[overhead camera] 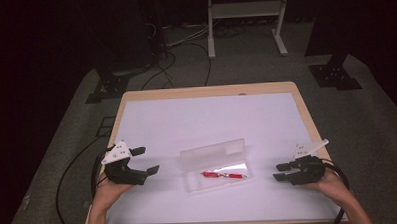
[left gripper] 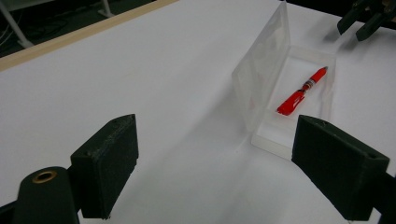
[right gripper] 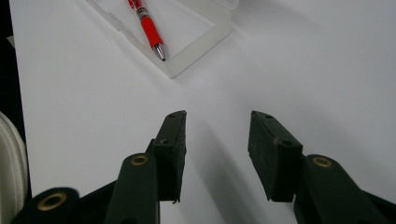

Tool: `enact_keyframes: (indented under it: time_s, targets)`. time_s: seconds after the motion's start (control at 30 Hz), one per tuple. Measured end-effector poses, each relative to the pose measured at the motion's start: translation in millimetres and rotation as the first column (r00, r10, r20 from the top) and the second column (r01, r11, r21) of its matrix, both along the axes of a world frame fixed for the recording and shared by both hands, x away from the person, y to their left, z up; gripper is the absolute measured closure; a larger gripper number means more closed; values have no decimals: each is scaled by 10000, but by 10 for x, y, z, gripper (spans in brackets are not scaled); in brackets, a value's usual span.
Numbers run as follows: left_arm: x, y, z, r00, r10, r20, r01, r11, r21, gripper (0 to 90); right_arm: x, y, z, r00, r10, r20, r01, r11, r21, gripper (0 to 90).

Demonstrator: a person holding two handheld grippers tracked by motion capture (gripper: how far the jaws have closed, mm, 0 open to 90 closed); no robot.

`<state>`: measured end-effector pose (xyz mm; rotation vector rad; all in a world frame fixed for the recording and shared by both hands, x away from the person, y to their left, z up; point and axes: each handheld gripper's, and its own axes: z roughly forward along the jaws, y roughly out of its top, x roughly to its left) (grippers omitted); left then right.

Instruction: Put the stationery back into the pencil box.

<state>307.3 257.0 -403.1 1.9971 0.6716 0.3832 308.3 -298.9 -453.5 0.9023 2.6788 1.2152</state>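
A clear plastic case (overhead camera: 216, 175) lies open in the middle of the white table (overhead camera: 187, 122), its lid (overhead camera: 213, 151) standing up at the back. Inside rests a red pen (overhead camera: 222, 174). The left gripper view has the case (left gripper: 322, 60) and the pen (left gripper: 301, 91) ahead to the right. In the right gripper view the pen (right gripper: 148, 25) lies in the case's corner (right gripper: 196, 46), some way beyond the jaws. My left gripper (overhead camera: 144, 161) stands wide open left of the case, with nothing between its jaws. Right of the case, my right gripper (overhead camera: 281, 172) is open and holds nothing.
The table's wooden edge (overhead camera: 306, 113) frames the white top. Beyond the table stand a white frame (overhead camera: 246, 20) and black stand feet (overhead camera: 108, 87) on grey floor, with cables (overhead camera: 184, 42) trailing between them.
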Motion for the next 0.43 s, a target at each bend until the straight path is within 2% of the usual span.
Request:
enact_keyframes:
  time_s: [0.07,0.27,0.43]
  targets:
    - [1,-4,-5,10000,-7,-20,7,10000,-5,142,-13,-42,2,9999,-150,48,149,9996,238,563]
    - [0,2,-5,10000,36,-21,-36,10000,-6,139,-96,-135,-116,9984,-558,-77,560,9982,203,541]
    - [4,-5,-6,10000,38,-24,-38,10000,1,138,-209,-212,-203,9953,-962,-96,966,9941,500,510]
